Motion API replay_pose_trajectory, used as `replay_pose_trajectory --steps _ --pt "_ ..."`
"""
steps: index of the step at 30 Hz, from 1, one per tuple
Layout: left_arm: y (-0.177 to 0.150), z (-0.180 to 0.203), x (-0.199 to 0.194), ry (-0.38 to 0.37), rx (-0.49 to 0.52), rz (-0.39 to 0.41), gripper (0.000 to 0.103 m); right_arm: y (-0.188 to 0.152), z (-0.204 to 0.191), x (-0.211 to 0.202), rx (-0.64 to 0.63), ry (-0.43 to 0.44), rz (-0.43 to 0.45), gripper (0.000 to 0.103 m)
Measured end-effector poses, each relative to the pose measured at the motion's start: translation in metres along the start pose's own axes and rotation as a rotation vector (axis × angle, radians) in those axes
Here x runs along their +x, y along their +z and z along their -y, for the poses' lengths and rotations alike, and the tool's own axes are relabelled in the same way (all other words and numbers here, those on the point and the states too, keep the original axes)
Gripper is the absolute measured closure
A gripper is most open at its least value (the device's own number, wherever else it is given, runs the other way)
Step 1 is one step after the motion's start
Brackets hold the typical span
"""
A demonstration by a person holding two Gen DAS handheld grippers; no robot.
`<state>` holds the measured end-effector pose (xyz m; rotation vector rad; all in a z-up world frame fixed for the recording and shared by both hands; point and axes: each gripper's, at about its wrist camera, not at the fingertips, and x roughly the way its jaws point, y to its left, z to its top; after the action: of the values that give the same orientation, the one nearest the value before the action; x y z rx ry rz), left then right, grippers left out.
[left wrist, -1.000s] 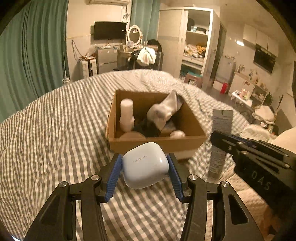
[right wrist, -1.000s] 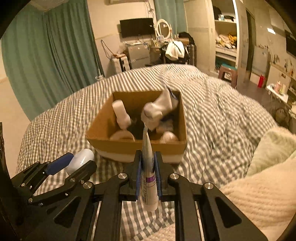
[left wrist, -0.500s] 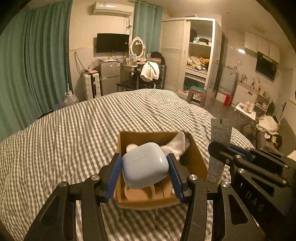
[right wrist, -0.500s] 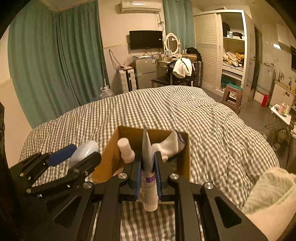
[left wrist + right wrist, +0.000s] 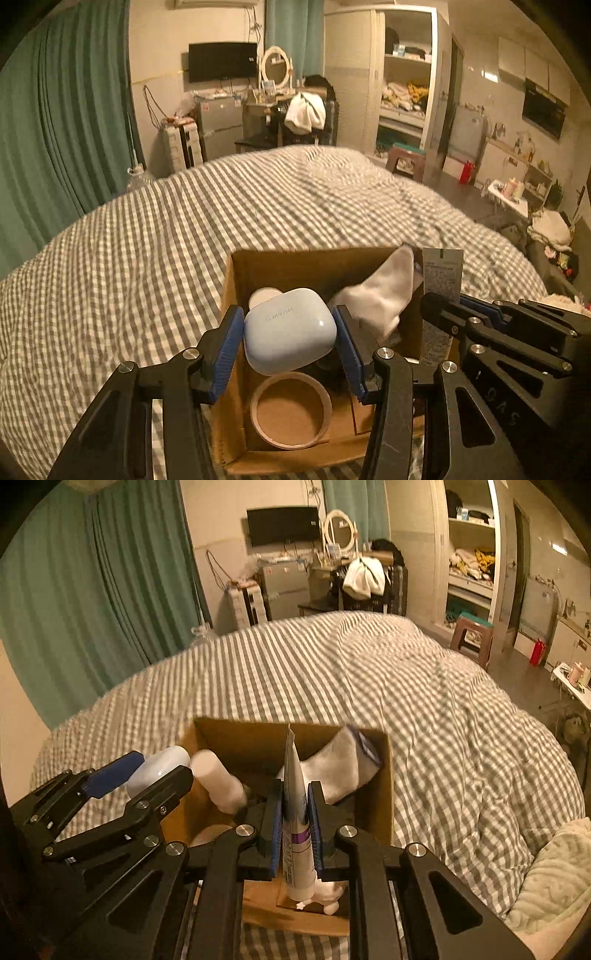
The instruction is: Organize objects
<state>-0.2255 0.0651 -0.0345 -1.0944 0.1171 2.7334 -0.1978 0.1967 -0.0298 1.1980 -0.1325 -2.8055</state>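
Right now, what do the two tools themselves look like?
Both match: the left tool and the right tool have black angular linkage arms with triangular cutouts, silver round screw heads, and blue pads on the fingers. White lettering marks the right one's body. No cables or sleeves show.

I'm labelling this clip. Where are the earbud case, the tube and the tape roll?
earbud case (image 5: 290, 330): left wrist view, middle of its pale blue lid.
tube (image 5: 294, 805): right wrist view, its body between the fingers.
tape roll (image 5: 258, 397): left wrist view, left side of its cardboard ring.
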Motion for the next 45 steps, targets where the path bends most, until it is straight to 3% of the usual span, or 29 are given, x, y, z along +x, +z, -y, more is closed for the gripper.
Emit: replay_pose_trajectory --steps 15,25,27,30,35,37,45 --pt "-0.017 0.001 0.041 -0.03 0.01 -0.097 0.053 -0.021 0.019 0.057 0.056 0.018 -0.115 0.09" --pt "-0.023 0.01 0.038 -0.049 0.056 -0.106 0.051 -0.021 0.023 0.057 0.074 0.04 -0.107 0.089" --pt "-0.02 0.011 0.032 -0.049 0.062 -0.102 0.047 -0.018 0.024 0.053 0.084 0.043 -0.096 0.089" --pt "-0.013 0.01 0.021 -0.041 0.069 -0.083 0.036 -0.012 0.024 0.044 0.093 0.042 -0.079 0.077" --pt "0.006 0.004 -0.01 -0.012 0.068 -0.022 0.02 0.004 0.02 0.018 0.094 0.04 -0.032 0.066" --pt "0.014 0.003 -0.024 0.008 0.074 0.011 0.012 0.011 0.018 0.003 0.091 0.034 -0.003 0.053" --pt "0.042 -0.006 -0.102 0.062 0.081 0.165 0.003 0.036 0.011 -0.084 0.066 -0.007 0.145 0.035"
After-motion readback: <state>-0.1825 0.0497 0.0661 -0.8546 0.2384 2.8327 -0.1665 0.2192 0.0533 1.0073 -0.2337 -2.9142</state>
